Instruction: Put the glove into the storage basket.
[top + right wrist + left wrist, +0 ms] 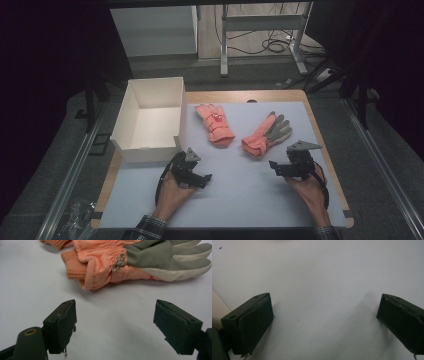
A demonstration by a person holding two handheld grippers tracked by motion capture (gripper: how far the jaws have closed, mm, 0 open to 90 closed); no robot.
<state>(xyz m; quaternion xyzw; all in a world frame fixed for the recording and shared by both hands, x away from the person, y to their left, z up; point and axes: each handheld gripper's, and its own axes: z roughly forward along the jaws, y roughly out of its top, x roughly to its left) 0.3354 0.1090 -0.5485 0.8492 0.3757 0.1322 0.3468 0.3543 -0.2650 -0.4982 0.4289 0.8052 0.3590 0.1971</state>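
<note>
**Fingers wide on both sides, gloves lying loose**

Fingers (62,325) on the right gripper (292,163) are spread wide with nothing between them, just bare mat. Same deal on the left gripper (192,172): fingers (254,322) well apart, gripping nothing.

The near glove (266,134) sits just ahead of the right gripper, peach cuff toward it, grey palm side showing. In the right gripper view its fingertips run off the top right edge, so can't see how they end. A bit of the second glove (215,123) pokes in at the top left of that view, cut off. From the high view that one lies between the near glove and the white box (150,120), close to the box wall but apart from it.

The left gripper view is pretty much blank pale mat, slightly blurry, with a tan sliver at the left edge I can't identify for sure.

Surface (260,200) is a pale grey sheet over a wooden top. Room around it is dark; cables and metal frame legs at the back.
</note>
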